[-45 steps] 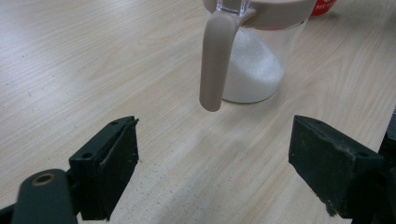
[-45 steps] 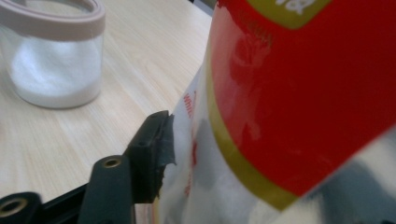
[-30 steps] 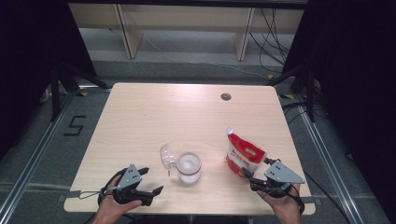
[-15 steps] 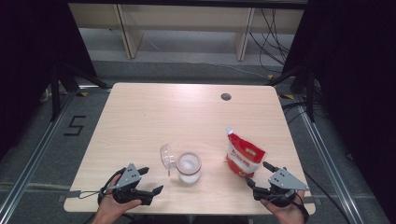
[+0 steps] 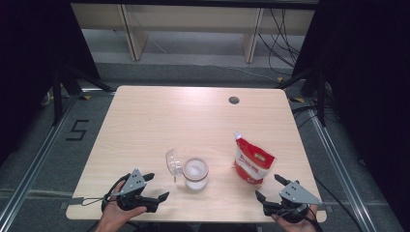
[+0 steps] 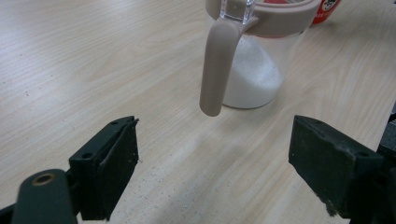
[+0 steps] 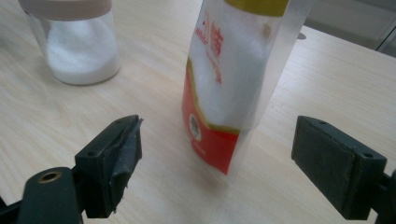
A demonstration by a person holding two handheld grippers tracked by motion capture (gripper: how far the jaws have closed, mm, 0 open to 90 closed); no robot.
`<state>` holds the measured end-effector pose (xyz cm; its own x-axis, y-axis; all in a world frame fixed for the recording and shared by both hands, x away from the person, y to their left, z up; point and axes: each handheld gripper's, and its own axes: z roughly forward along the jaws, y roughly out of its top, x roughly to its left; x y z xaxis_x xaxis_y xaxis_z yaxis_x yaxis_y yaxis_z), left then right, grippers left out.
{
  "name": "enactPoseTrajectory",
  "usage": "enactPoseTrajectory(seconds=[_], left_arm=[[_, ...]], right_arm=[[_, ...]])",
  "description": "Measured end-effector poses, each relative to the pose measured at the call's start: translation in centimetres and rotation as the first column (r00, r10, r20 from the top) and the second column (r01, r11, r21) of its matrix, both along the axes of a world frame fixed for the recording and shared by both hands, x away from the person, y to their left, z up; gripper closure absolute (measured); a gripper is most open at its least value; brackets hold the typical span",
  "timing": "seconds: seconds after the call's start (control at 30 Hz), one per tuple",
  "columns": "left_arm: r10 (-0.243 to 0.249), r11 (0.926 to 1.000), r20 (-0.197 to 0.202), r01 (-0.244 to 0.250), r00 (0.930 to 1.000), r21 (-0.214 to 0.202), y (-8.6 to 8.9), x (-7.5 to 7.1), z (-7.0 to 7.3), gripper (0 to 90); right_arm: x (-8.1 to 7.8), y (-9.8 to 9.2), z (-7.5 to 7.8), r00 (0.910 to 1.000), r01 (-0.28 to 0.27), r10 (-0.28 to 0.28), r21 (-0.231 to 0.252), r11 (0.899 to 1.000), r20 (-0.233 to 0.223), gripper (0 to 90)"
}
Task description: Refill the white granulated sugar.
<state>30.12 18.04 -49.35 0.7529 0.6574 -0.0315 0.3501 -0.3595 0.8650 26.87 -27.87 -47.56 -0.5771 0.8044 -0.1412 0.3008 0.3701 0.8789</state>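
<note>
1. Right tongs (image 5: 269, 187), lower right of the high view, have just been opening; they stand spread, nothing between them.
2. Pouch (image 5: 251, 163) stands upright on the worktop (image 5: 145, 121) just above them.
3. Left tongs (image 5: 155, 185), lower left, are spread near the jar (image 5: 195, 173).

pouch (image 5: 252, 163): red, white, gold band | jar (image 5: 195, 173): clear, beige rim | table (image 5: 159, 121): pale wood grain

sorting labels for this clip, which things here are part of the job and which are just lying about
Part of the job:
- jar holding white grains, its lid flipped open
- red and white pouch, standing upright
- left tongs open, facing the jar
- right tongs open, facing the pouch

Just there:
- table
- dark hole in the tabletop
- shelving behind the table
</note>
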Motion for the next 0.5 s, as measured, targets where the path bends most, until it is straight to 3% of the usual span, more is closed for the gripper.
enactPoseTrajectory(seconds=[0.03, 0.1, 0.17, 0.2, 0.23, 0.3, 0.37, 0.5], left_arm=[[0.002, 0.9999, -0.005, -0.002, 1.0, -0.01, -0.1, -0.1, 0.0, 15.5], [0.003, 0.9999, -0.005, -0.003, 1.0, -0.01, -0.1, -0.1, 0.0, 15.5], [-0.003, 0.9996, 0.006, 0.003, 1.0, 0.027, 0.2, 0.1, 0.1, 15.5], [-0.008, 0.9997, 0.016, 0.008, 0.9998, 0.023, 0.2, 0.1, 0.1, 15.5], [0.002, 1.0, 0.0, -0.002, 1.0, -0.009, 0.0, 0.0, 0.0, 15.5], [0.0, 1.0, -0.002, 0.0, 1.0, -0.007, 0.0, 0.0, 0.0, 15.5], [0.0, 1.0, -0.001, 0.0, 1.0, -0.004, 0.0, 0.0, 0.0, 15.5], [0.0, 1.0, -0.004, 0.0, 1.0, -0.001, 0.1, -0.1, 0.1, 15.5]], right_arm=[[-0.2, 0.1, -0.1, 0.9996, -0.01, 0.01, 0.016, 1.0, -0.027, 16.2], [-0.4, 0.0, -0.1, 0.9999, -0.003, 0.003, 0.002, 1.0, -0.015, 15.9], [-0.6, 0.1, -0.3, 0.9997, -0.017, 0.017, -0.003, 1.0, -0.02, 15.6], [-0.9, 0.2, -0.4, 0.9986, -0.008, 0.008, 0.012, 1.0, -0.053, 15.6], [-0.9, 0.2, -0.4, 0.9987, -0.022, 0.022, 0.003, 1.0, -0.046, 15.6], [-1.2, 0.3, -0.5, 0.9979, -0.009, 0.01, 0.01, 1.0, -0.064, 15.6], [-1.3, 0.2, -0.5, 0.9994, -0.022, 0.022, -0.011, 1.0, -0.029, 15.6], [-1.8, 0.4, -0.7, 0.9978, -0.015, 0.014, -0.022, 1.0, -0.065, 15.8]])
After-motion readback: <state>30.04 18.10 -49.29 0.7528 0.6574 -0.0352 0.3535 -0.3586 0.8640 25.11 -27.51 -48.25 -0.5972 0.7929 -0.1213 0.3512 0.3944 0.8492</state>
